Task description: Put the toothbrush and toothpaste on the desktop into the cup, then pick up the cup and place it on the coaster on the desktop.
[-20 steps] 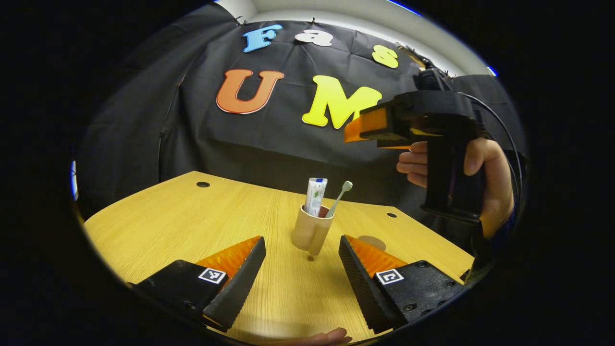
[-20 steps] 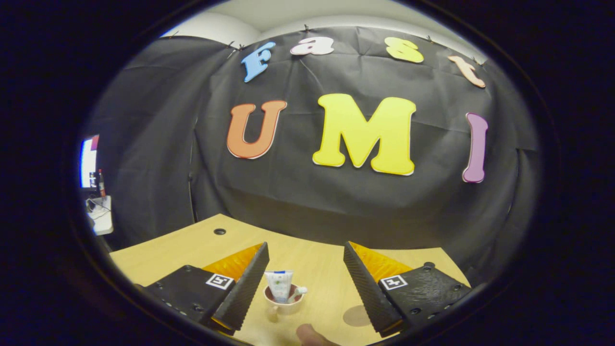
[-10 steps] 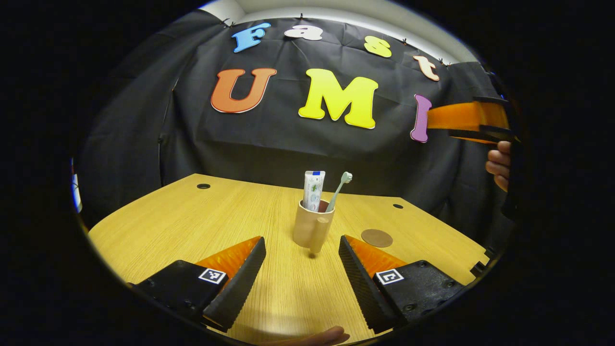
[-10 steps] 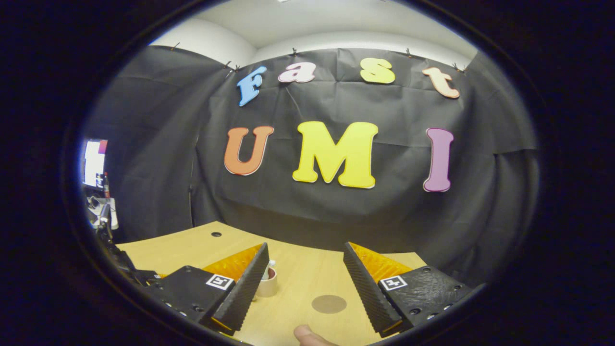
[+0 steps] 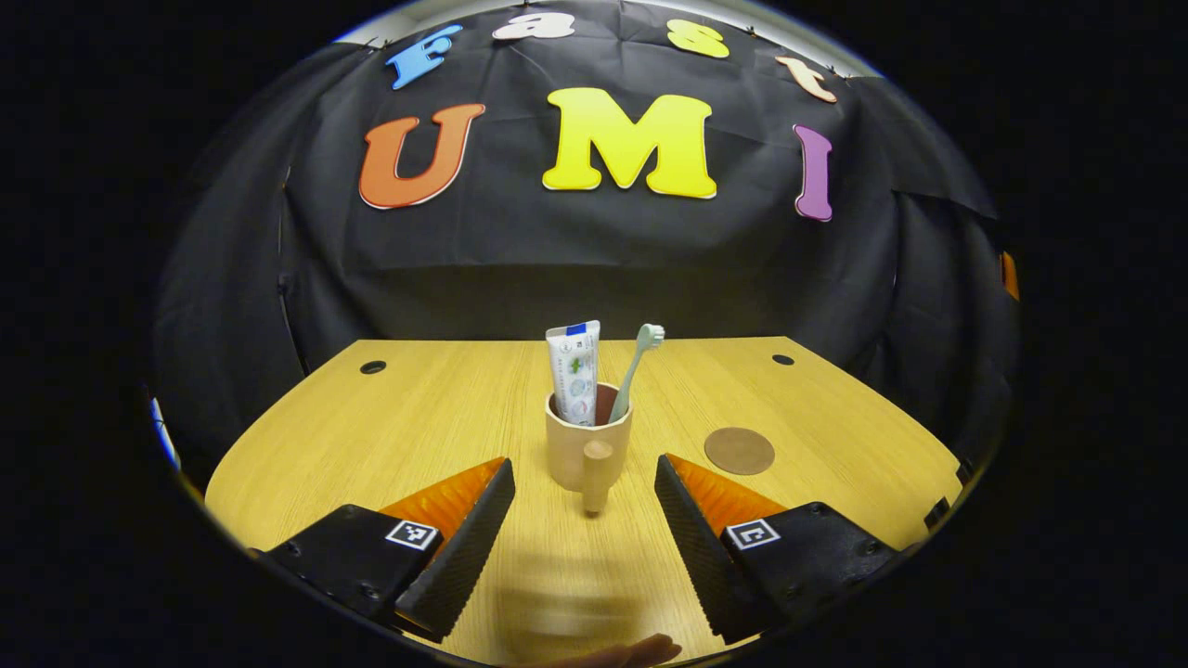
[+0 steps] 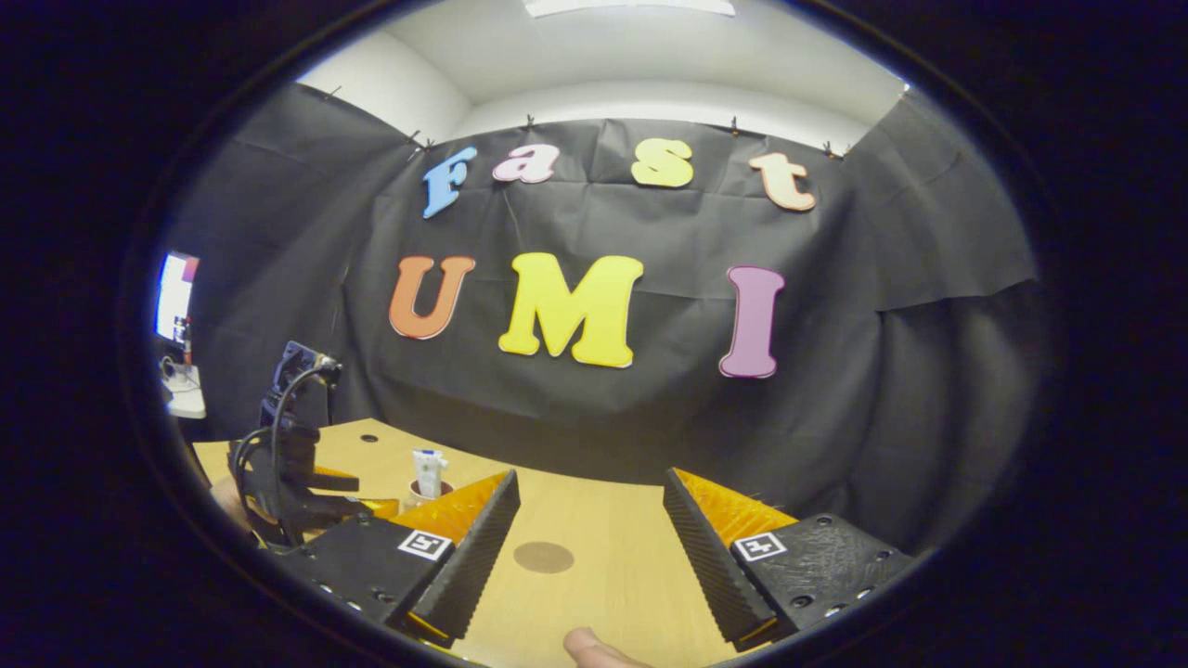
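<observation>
Left gripper view, tan handled cup (image 5: 587, 447) upright, toothpaste (image 5: 574, 373), toothbrush (image 5: 637, 366) inside

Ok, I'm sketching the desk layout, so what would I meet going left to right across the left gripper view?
Left cable hole → left gripper finger → toothpaste in the cup → toothbrush leaning in it → the other finger → coaster → right cable hole.
</observation>
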Demonstrator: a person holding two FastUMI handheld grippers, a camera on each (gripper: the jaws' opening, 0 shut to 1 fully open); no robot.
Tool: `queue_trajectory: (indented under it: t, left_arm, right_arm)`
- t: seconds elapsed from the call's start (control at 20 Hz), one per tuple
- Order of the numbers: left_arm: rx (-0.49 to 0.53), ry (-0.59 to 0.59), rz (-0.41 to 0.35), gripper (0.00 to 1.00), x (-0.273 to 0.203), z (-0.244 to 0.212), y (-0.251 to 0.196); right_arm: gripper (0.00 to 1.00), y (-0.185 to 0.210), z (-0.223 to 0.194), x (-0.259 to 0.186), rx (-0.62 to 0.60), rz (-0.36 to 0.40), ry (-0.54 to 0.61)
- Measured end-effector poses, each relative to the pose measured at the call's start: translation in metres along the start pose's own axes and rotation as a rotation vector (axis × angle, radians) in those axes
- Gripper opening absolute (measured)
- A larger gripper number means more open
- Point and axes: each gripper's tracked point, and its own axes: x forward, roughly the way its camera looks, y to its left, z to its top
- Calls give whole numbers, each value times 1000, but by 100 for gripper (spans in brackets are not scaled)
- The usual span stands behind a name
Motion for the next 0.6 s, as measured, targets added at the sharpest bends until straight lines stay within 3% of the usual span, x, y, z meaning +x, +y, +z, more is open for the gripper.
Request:
queue_trajectory:
  t: [0.35,0.6]
  left_arm:
    - [-16,260,-1,95,30,24,-7]
    - [3,488,12,94,50,11,-10]
  right_arm:
    - [94,-41,-6,-23,59,-14,-19]
    - [96,-62,-2,-29,30,-41,-52]
